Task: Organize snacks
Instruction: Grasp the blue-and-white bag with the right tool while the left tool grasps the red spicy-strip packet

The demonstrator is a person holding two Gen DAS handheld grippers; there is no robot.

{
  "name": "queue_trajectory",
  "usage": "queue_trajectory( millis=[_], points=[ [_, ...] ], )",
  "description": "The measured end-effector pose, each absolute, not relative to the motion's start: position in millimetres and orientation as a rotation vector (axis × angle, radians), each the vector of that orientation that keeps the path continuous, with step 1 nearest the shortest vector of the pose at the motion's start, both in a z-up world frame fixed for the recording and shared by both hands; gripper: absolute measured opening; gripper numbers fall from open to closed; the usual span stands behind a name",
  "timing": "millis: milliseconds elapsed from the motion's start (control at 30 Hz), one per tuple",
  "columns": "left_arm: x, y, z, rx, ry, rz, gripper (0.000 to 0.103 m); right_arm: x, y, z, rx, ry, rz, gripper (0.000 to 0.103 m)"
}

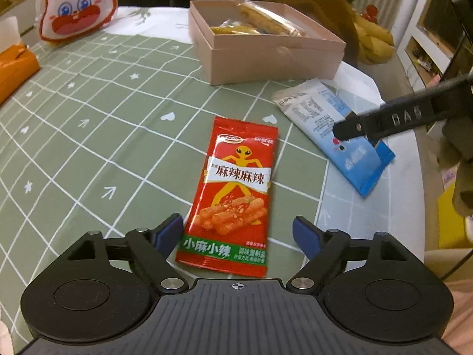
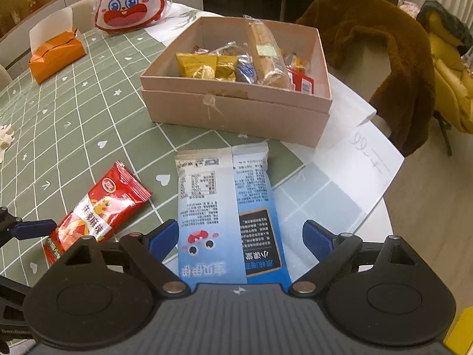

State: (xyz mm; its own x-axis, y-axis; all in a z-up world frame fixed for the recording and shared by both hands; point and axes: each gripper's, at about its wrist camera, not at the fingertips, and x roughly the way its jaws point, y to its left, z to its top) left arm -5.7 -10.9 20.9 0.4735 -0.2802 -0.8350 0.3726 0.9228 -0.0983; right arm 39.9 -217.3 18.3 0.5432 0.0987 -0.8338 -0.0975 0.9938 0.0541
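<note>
A red spicy-snack packet lies flat on the green checked tablecloth, its near end between the fingers of my left gripper, which is open with neither pad touching it. A blue-and-white snack packet lies back side up, between the fingers of my right gripper, also open and clear of its sides. The right gripper's black finger shows over the blue packet in the left wrist view. Behind both stands an open pink cardboard box holding several wrapped snacks. The red packet lies left of the blue one.
A rabbit-face bag and an orange tissue box sit at the far left. A white paper sheet lies under the box by the round table's right edge. A chair draped with a brown coat stands beyond it.
</note>
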Motion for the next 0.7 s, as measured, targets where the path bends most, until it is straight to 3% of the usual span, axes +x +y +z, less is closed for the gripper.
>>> queue_trajectory(
  millis=[600,700],
  points=[
    [38,-33,22,0.119,1.022,-0.387,0.083,46,-227,11,0.007,0.999,0.123,0.092],
    [37,-39,21,0.163,1.01,-0.362,0.072,45,-226,12,0.015,0.995,0.151,0.092]
  ],
)
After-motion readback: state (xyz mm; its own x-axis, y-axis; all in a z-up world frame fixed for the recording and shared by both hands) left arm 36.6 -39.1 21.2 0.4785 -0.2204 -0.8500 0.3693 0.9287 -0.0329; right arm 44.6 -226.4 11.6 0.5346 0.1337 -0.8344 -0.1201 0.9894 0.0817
